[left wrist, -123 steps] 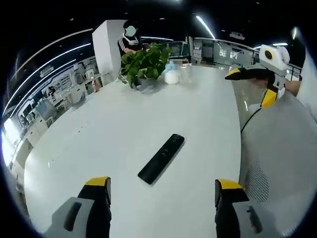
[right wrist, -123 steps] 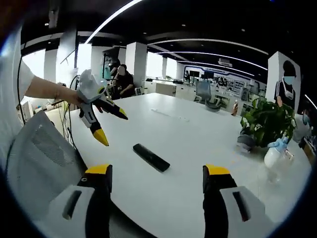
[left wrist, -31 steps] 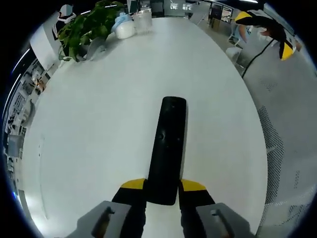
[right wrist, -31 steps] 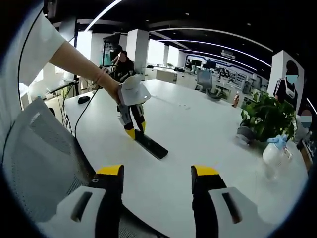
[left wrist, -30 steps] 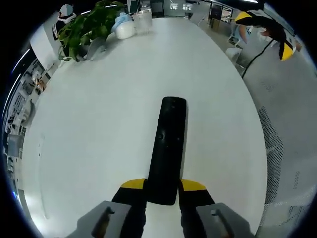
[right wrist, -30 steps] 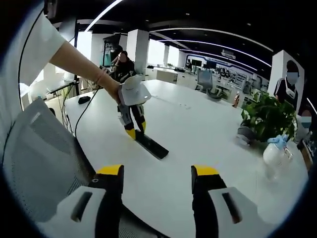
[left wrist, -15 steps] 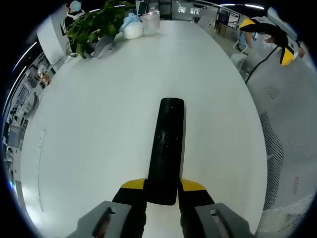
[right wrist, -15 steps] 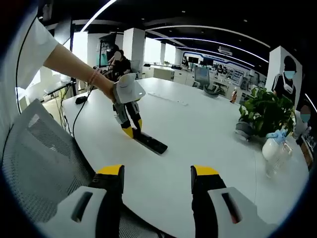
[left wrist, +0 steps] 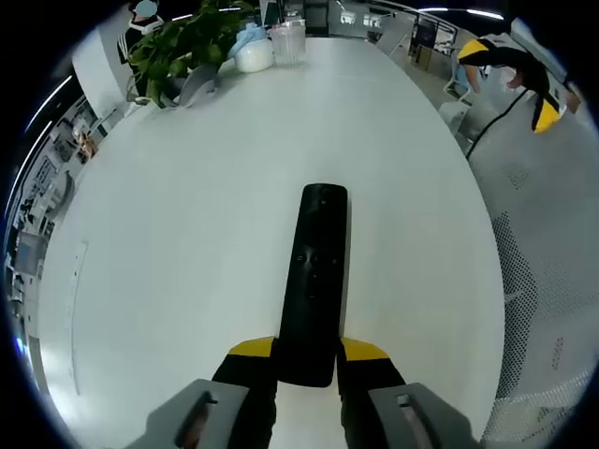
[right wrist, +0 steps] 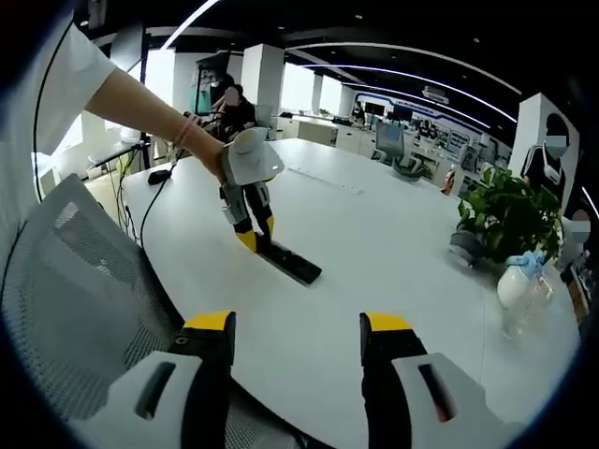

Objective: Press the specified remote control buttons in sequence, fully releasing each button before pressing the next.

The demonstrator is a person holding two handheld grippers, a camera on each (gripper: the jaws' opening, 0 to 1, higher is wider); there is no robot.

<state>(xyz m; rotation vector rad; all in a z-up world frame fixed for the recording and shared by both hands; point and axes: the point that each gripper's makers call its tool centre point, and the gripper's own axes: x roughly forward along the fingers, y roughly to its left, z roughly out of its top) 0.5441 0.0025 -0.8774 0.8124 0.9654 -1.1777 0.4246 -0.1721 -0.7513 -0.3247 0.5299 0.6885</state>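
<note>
Remote control [left wrist: 314, 281] apparently clamped by left hand-held gripper [left wrist: 307, 350].

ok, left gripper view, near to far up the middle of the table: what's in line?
Yellow-tipped left gripper fingers → long black remote control → bare white table → white rounded jug beside the leafy green potted plant at the far end.

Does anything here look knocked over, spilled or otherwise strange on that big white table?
Nothing stands out. The black remote lies flat on the white table, its near end between the left hand-held gripper's jaws. The plant and spray bottle stand upright at the far end.
</note>
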